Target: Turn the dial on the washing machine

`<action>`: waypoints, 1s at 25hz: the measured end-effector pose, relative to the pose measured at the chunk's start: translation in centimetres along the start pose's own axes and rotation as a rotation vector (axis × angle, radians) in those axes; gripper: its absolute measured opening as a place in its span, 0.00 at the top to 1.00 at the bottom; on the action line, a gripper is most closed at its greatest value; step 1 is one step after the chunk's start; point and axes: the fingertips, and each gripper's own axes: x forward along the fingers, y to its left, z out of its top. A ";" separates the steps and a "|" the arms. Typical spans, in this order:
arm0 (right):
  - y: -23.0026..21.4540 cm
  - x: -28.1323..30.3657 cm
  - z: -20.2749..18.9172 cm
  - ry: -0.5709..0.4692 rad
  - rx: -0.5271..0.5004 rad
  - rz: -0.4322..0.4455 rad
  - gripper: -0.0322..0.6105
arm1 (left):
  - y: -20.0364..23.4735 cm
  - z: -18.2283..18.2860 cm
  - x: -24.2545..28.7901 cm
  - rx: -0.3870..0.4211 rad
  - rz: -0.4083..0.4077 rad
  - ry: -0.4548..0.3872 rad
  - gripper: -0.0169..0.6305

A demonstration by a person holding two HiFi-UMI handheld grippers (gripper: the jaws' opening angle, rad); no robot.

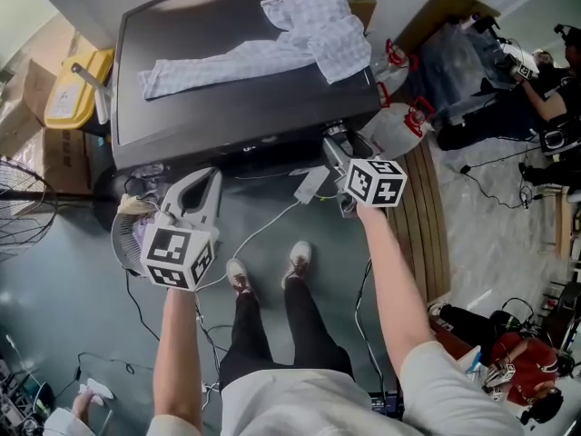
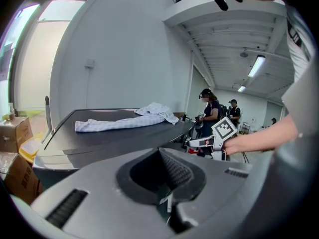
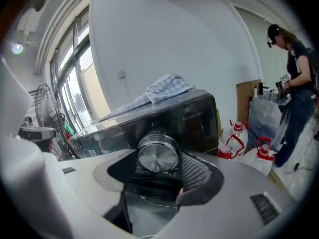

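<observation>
The washing machine (image 1: 218, 80) is dark, and a pale checked cloth (image 1: 290, 34) lies on its lid. Its round silver dial (image 3: 158, 155) sits on the front panel near the right end. My right gripper (image 3: 158, 153) is shut on the dial, with the textured pad (image 3: 195, 176) against the dial's right side. In the head view the right gripper (image 1: 333, 143) reaches the panel and hides the dial. My left gripper (image 1: 207, 178) hangs lower left, short of the panel. It is shut and holds nothing, as the left gripper view also shows (image 2: 159, 151).
A yellow container (image 1: 77, 84) and cardboard boxes stand left of the machine, with a fan (image 1: 18, 207) nearer. Red-capped bottles (image 1: 399, 121) and a wooden board (image 1: 427, 216) are to the right. Cables trail on the floor by my feet (image 1: 263, 266). People stand at the far right (image 1: 536, 62).
</observation>
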 end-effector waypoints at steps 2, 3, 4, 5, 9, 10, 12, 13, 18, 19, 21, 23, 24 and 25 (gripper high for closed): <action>0.0 0.0 0.1 -0.001 0.029 0.013 0.54 | 0.0 0.2 0.1 -0.006 0.002 -0.004 0.95; 0.0 0.0 0.1 -0.001 0.041 0.017 0.54 | 0.0 0.2 0.2 -0.008 0.002 -0.005 0.95; 0.0 0.0 0.1 -0.001 0.055 0.022 0.54 | -0.1 0.2 0.2 -0.011 0.002 -0.005 0.95; 0.0 0.0 0.1 -0.002 0.076 0.029 0.54 | -0.2 0.2 0.3 -0.011 0.001 -0.004 0.95; -0.2 0.0 0.1 -0.001 0.188 0.076 0.54 | -0.4 0.2 0.7 -0.010 -0.005 -0.001 0.95; -0.2 0.0 0.1 0.006 0.200 0.083 0.54 | -0.5 0.2 0.8 -0.010 -0.005 -0.002 0.95; -0.3 0.0 0.0 0.022 0.220 0.091 0.54 | -0.7 0.3 0.9 -0.011 -0.005 -0.007 0.95; -0.3 0.0 0.0 0.027 0.239 0.098 0.54 | -0.8 0.4 0.9 -0.012 -0.006 -0.012 0.95; -0.2 0.1 0.1 0.028 0.381 0.157 0.54 | -1.2 0.6 1.3 -0.016 -0.017 -0.023 0.95; -0.2 0.1 0.1 0.024 0.397 0.164 0.54 | -1.2 0.6 1.3 -0.017 -0.016 -0.024 0.95; -0.1 0.0 0.1 0.017 0.425 0.171 0.54 | -1.2 0.4 1.3 -0.024 -0.015 -0.023 0.95; -0.1 -0.1 0.0 0.011 0.457 0.181 0.54 | -1.2 0.1 1.3 -0.031 -0.016 -0.019 0.95; -0.1 -0.1 0.0 0.006 0.470 0.187 0.54 | -1.2 0.1 1.4 -0.032 -0.017 -0.017 0.95; -0.2 0.0 0.1 0.001 0.475 0.189 0.54 | -1.2 0.1 1.4 -0.032 -0.018 -0.016 0.95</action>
